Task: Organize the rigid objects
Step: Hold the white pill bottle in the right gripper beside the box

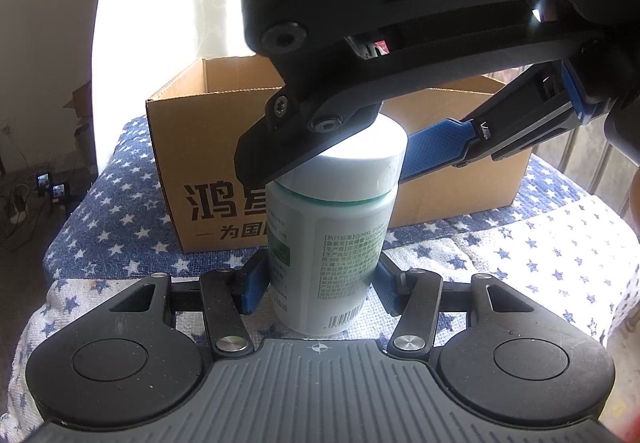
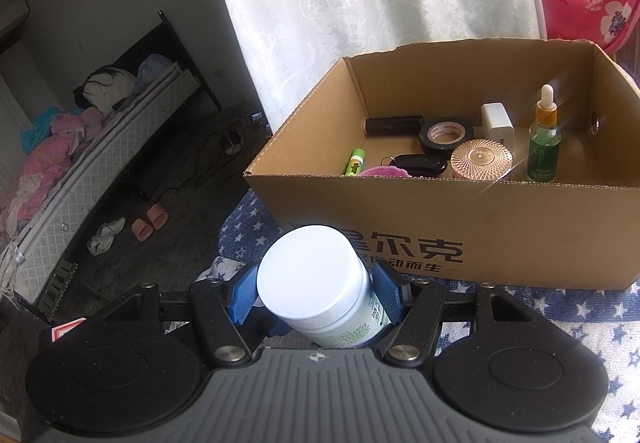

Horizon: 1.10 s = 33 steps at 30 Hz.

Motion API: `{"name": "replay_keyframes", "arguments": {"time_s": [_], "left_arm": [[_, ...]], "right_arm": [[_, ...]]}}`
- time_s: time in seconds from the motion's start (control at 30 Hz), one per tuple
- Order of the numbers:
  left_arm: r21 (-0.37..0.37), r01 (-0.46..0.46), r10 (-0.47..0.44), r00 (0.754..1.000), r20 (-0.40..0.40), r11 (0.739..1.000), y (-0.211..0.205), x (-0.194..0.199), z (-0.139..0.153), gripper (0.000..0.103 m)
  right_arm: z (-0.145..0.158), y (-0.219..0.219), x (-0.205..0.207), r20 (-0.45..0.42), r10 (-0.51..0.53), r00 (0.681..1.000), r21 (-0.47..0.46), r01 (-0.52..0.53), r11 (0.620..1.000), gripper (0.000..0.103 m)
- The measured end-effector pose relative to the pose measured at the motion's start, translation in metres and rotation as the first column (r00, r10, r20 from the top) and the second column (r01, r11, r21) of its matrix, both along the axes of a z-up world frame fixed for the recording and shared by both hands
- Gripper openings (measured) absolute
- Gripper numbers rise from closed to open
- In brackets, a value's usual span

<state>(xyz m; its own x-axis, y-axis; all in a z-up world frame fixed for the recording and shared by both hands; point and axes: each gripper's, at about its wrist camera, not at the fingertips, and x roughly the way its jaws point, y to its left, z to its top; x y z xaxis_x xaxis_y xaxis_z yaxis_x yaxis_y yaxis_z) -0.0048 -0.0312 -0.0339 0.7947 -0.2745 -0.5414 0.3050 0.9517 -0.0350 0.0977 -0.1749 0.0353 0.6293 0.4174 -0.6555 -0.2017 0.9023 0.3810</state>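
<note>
A white pill bottle (image 1: 332, 227) stands upright at the centre of the left wrist view, on a blue star-patterned cloth (image 1: 120, 211); the left gripper (image 1: 318, 283) has its blue pads against the bottle's lower body on both sides; the right gripper (image 1: 352, 147) reaches in from the upper right, clamped around the white cap; in the right wrist view the right gripper (image 2: 314, 301) pinches the bottle (image 2: 320, 283) at lower centre; behind, an open cardboard box (image 2: 460, 227) holds a dropper bottle (image 2: 544, 139), tape roll (image 2: 444, 133) and copper-lidded jar (image 2: 482, 159).

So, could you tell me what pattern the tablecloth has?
Tablecloth: blue and white with stars, best seen in the left wrist view.
</note>
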Motion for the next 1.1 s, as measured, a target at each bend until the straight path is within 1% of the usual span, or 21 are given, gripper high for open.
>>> {"name": "replay_keyframes", "arguments": {"time_s": [0.07,0.3,0.53,0.67,0.9,1.1], "left_arm": [[0.001,0.004,-0.004,1.000,0.003,1.000,-0.006,0.004,-0.004,0.054],[0.007,0.018,-0.018,1.000,-0.006,1.000,-0.008,0.016,-0.012,0.054],[0.008,0.022,-0.022,1.000,-0.006,1.000,-0.006,0.021,-0.011,0.054],[0.023,0.036,-0.036,0.999,-0.001,0.999,-0.007,0.025,-0.012,0.055],[0.007,0.046,-0.046,0.999,-0.006,0.999,-0.002,0.032,-0.014,0.057],[0.007,0.043,-0.043,0.999,-0.007,0.999,-0.001,0.037,-0.013,0.056]], "right_arm": [[0.000,-0.001,0.000,0.002,-0.003,1.000,0.000,0.003,1.000,0.065],[-0.004,-0.004,0.000,-0.015,-0.015,1.000,0.005,0.016,1.000,0.065],[-0.006,-0.007,-0.001,0.001,-0.020,1.000,0.015,0.020,1.000,0.064],[-0.007,-0.014,-0.003,-0.001,-0.041,0.999,0.032,0.041,0.999,0.063],[-0.009,-0.023,-0.005,-0.004,-0.061,0.998,0.060,0.061,0.996,0.062],[-0.009,-0.024,-0.002,-0.004,-0.060,0.998,0.049,0.060,0.997,0.061]]}}
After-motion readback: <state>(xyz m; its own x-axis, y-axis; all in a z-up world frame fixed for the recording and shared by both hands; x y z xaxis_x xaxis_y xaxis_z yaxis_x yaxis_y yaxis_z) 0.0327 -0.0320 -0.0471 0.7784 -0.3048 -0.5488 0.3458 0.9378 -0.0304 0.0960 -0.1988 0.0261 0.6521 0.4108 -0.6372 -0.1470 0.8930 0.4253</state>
